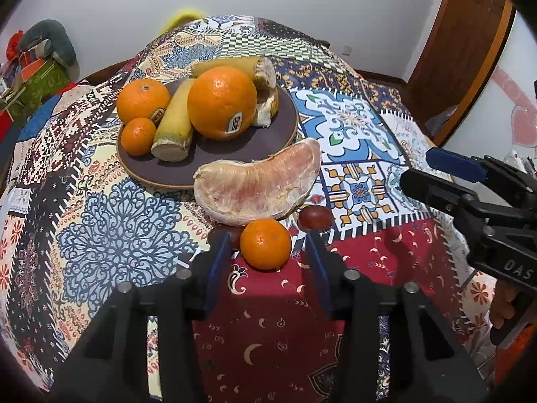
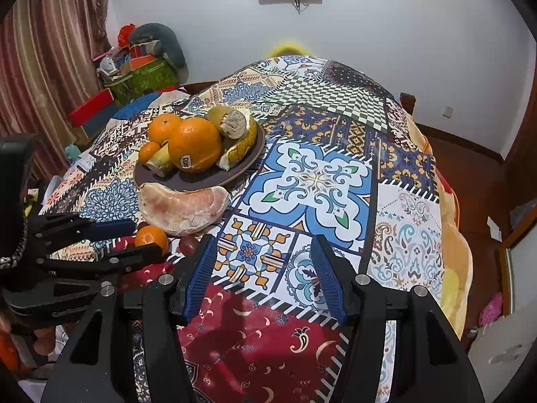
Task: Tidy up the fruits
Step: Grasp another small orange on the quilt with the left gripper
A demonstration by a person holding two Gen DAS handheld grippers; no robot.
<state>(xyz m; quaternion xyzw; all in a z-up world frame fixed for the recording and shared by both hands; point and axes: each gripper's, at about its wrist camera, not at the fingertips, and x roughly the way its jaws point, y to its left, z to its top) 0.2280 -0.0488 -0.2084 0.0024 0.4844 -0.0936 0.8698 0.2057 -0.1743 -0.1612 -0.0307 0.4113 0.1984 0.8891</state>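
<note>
A dark plate [image 1: 174, 171] [image 2: 241, 164] holds a big orange [image 1: 221, 100] [image 2: 194, 144], a second orange [image 1: 142, 99], a small mandarin [image 1: 137, 136] and pieces of peeled yellow fruit [image 1: 174, 124]. A pomelo segment [image 1: 258, 184] [image 2: 183, 206] lies on the cloth in front of the plate. A small mandarin [image 1: 265, 244] [image 2: 151, 236] sits just before my open left gripper [image 1: 266, 255] [image 2: 131, 238], between its fingertips. Two dark red fruits [image 1: 313, 217] [image 2: 188, 245] lie beside it. My right gripper [image 2: 265, 258] is open and empty over the cloth, to the right.
A patchwork cloth [image 1: 352, 124] [image 2: 319, 181] covers the table, which drops off at the right edge. Boxes and clutter [image 2: 141, 70] stand at the far left by a curtain. A wooden door [image 1: 470, 50] is at the right.
</note>
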